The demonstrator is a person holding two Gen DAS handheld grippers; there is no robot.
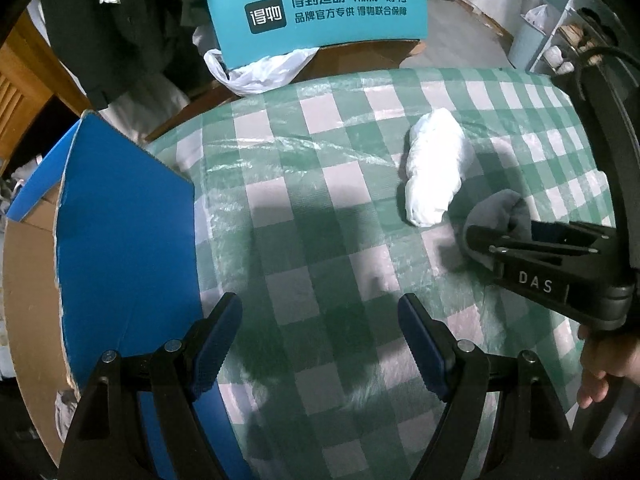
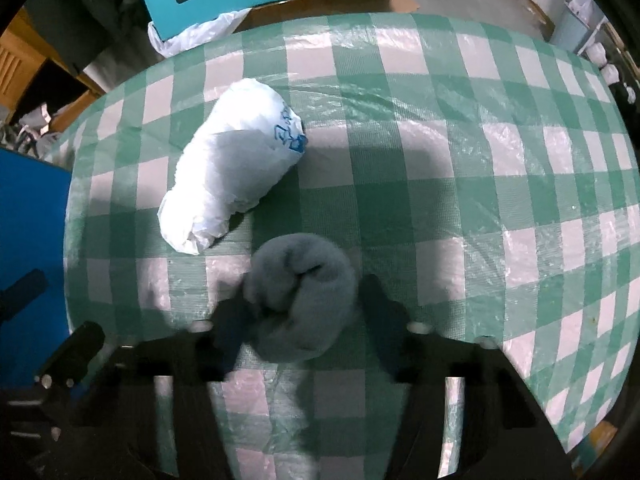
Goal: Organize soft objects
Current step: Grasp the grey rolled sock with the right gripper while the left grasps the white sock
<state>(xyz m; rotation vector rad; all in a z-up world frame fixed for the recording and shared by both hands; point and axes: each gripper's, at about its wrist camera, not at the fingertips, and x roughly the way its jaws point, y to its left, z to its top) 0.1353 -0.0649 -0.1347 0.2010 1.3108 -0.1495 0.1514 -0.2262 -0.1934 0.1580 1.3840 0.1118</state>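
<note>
Now the right gripper (image 2: 296,316) clamps the grey sock roll (image 2: 304,300) just beside the white bundle (image 2: 232,172), the left gripper (image 1: 320,344) gapes empty, and next probably comes lifting toward the blue box (image 1: 120,240).

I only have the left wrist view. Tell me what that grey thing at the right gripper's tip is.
Observer: A grey rolled cloth, lying on the checked tablecloth between the fingers of the right gripper.
Operator: Confirm the grip.
Observer: Both fingers flank it closely; blur hides whether they press.
Operator: Describe the white plastic bundle's far end.
Observer: The white plastic bundle bears blue print there.
</note>
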